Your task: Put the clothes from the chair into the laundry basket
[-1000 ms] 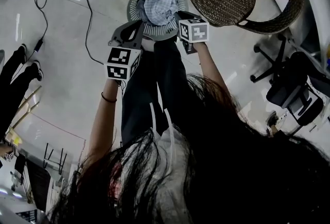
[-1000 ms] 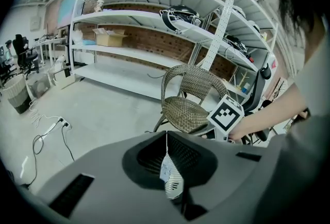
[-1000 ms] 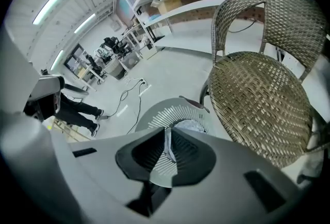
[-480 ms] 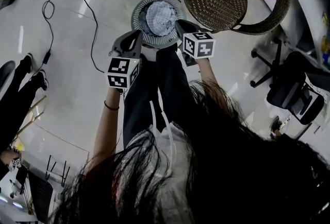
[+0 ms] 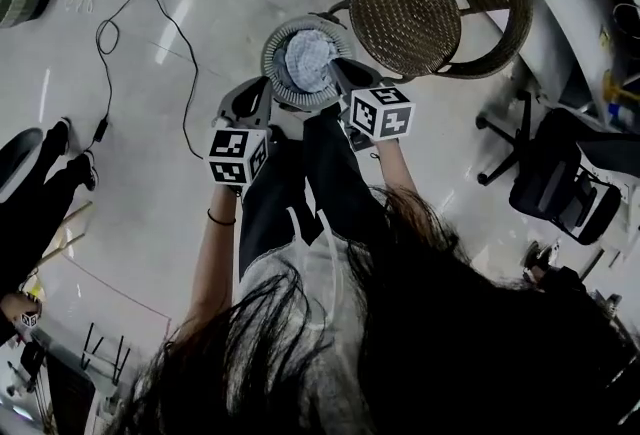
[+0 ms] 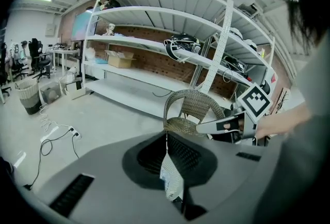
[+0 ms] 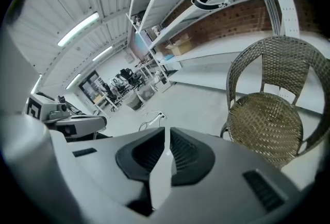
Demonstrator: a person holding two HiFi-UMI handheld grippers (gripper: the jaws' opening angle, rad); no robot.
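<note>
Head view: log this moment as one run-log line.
chair: seat bare | clothes: in laundry basket | left gripper: shut, empty | right gripper: shut, empty

I see both arms reaching out front, left gripper (image 5: 254, 95) and right gripper (image 5: 343, 73) side by side, tilted down, both with jaws pressed together.

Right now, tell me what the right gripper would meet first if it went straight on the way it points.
Probably the bare floor, near the white power strip; the right gripper, jaws shut, points left of the wicker chair.
</note>
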